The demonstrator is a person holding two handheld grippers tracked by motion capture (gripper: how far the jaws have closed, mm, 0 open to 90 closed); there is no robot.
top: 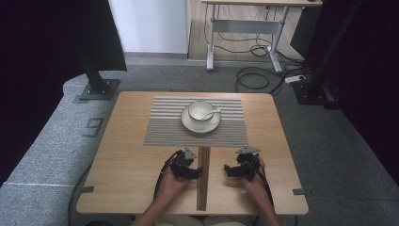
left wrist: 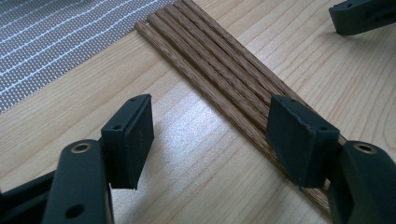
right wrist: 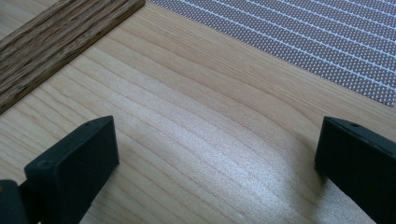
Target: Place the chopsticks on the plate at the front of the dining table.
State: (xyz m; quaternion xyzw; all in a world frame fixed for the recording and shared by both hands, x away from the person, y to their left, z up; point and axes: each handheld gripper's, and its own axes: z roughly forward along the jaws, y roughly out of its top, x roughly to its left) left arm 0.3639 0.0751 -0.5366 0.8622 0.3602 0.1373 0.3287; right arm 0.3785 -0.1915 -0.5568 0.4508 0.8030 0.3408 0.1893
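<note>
So far nothing seems started: the ridged wooden strip [top: 203,178] lies flat on the surface [top: 127,160], below the striped mat [top: 164,127]. The left hand-held gripper [left wrist: 210,135] is open over its edge, the right hand-held gripper [right wrist: 217,158] open over bare wood, both empty.

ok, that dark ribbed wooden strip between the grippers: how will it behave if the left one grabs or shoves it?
The wooden strip looks like rigid grooved oak, so probably stiff, not floppy. It lies flat on the table, so a push should slide it rather than roll it. It is long and thin: a grip at one end may let it droop or pivot. The left gripper stands open beside it.
</note>
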